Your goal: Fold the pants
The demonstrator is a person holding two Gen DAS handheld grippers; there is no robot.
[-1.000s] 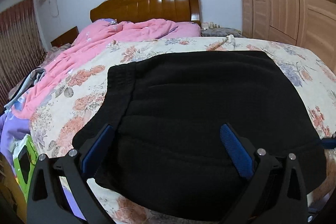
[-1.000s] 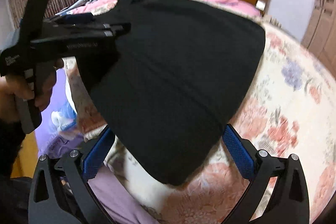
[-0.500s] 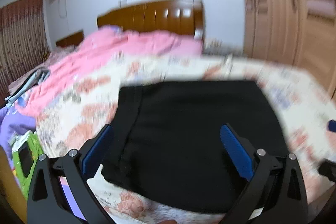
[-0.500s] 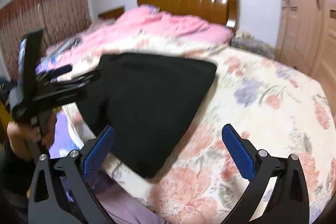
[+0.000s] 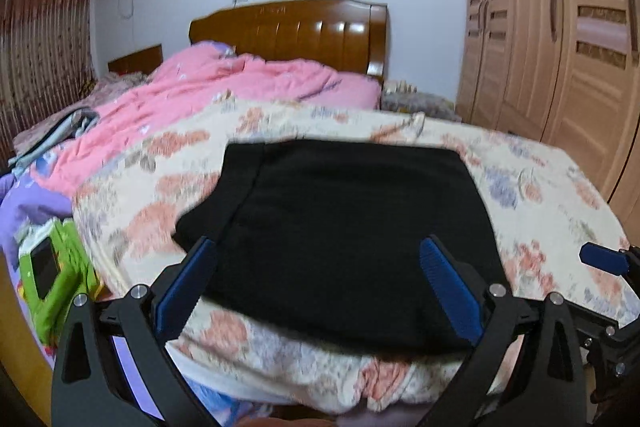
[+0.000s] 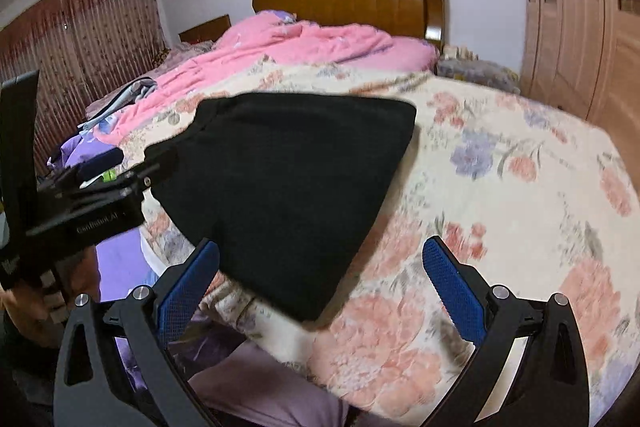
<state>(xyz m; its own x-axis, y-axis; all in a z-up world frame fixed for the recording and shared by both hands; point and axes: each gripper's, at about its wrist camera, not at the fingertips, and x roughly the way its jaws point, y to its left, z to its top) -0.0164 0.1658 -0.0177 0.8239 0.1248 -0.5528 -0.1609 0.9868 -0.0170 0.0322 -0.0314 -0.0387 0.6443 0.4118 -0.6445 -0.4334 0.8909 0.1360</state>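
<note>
Black pants [image 5: 344, 227] folded flat on floral bedspread [image 6: 500, 187], near bed's foot edge; left gripper [image 5: 320, 279] spread wide, empty; right gripper [image 6: 320, 283] likewise spread, empty; white lettering on left gripper's body blurred, unreadable.

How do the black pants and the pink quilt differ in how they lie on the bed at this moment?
The black pants lie flat, folded into a compact block with straight edges; the pink quilt is rumpled and bunched. The pants sit at the near edge of the bed, on the floral bedspread; the quilt lies far back by the wooden headboard. Shared: both rest on the bed, and neither the left claw nor the right claw, both open, holds them.
</note>
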